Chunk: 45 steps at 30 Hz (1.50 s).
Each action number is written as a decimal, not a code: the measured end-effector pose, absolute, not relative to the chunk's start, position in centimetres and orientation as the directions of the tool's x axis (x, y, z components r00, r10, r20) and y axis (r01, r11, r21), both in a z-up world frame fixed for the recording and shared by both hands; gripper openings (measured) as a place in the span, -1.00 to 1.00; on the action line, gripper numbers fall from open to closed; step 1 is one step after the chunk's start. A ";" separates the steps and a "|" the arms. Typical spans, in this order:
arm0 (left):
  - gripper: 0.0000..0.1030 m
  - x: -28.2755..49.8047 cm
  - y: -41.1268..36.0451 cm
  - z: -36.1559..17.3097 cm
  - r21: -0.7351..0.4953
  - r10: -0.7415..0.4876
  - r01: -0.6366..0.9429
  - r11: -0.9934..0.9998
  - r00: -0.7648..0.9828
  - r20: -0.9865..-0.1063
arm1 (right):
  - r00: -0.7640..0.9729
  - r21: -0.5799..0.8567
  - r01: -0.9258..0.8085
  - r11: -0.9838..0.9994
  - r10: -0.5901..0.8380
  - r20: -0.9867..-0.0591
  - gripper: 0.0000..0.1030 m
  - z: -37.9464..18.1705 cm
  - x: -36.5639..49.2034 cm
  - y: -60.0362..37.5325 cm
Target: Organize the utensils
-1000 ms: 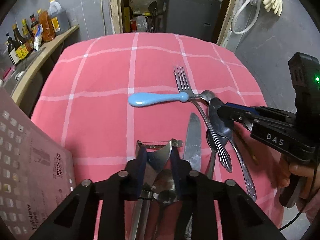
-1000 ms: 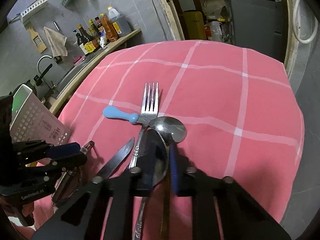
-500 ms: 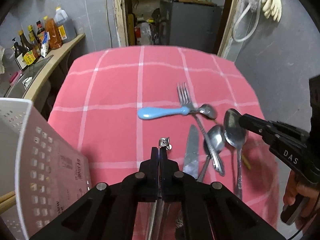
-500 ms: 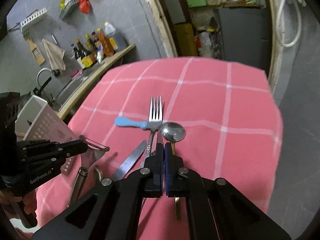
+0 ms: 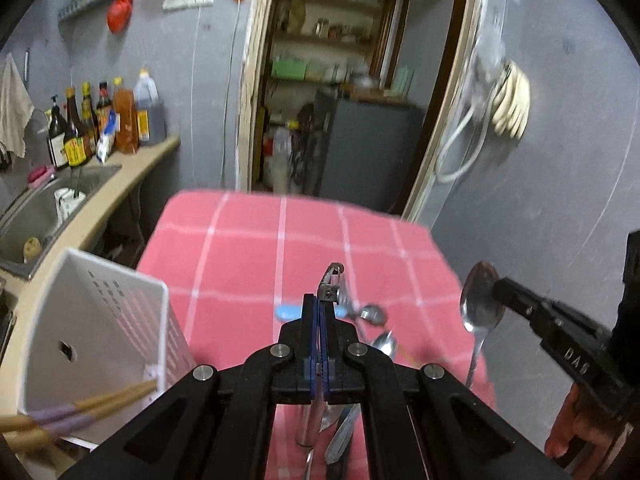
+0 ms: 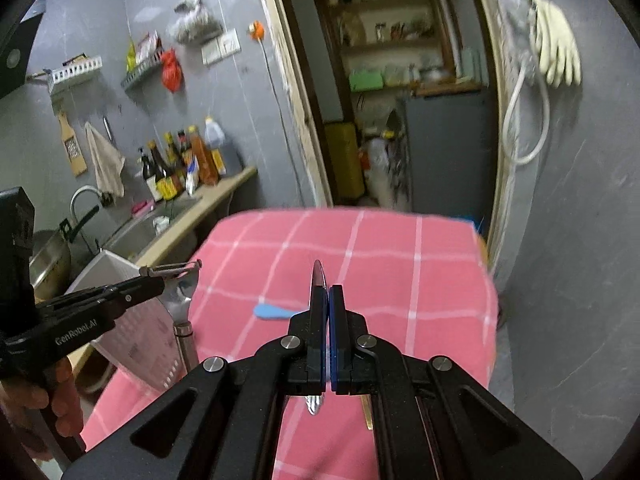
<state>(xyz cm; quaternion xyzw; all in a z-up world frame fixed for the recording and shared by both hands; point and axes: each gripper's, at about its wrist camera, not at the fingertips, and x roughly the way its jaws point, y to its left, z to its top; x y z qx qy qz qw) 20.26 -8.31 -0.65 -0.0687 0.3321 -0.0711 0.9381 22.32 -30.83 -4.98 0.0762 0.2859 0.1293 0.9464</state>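
My left gripper (image 5: 319,308) is shut on a metal peeler (image 5: 331,282) and holds it high above the pink checked table (image 5: 240,264); it also shows in the right wrist view (image 6: 182,292). My right gripper (image 6: 327,300) is shut on a steel spoon (image 6: 317,276), seen edge-on; in the left wrist view the spoon (image 5: 480,304) hangs with its bowl up. A white perforated utensil holder (image 5: 92,332) with wooden chopsticks (image 5: 80,408) stands at the table's left. A blue-handled utensil (image 5: 289,312), other spoons (image 5: 374,314) and a knife (image 5: 340,436) lie on the cloth.
A counter with a sink (image 5: 36,216) and sauce bottles (image 5: 100,120) runs along the left wall. A doorway with shelves and a grey cabinet (image 5: 360,148) lies beyond the table. A grey wall with rubber gloves (image 5: 512,104) stands at the right.
Both grippers have risen well above the table with their utensils, the peeler on the left and the spoon on the right. The utensil holder now sits lower in the left wrist view.
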 end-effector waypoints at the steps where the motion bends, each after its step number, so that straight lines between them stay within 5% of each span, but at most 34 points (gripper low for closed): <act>1: -0.97 20.1 -8.1 0.1 -0.176 -0.181 0.093 0.980 0.782 -0.596 | 0.814 0.211 -0.200 0.957 0.282 -0.507 -0.97 -4.2 22.0 -30.6; 23: -0.97 17.4 4.6 8.2 -0.183 -0.106 0.050 0.982 0.944 -0.312 | 0.933 0.147 -0.303 0.941 0.325 -0.156 -0.97 6.9 20.8 -14.6; 45: -0.97 18.2 7.1 0.3 -0.232 -0.174 0.068 0.970 0.863 -0.474 | 0.838 0.134 -0.370 0.919 0.392 -0.380 -0.96 -3.3 21.3 -9.3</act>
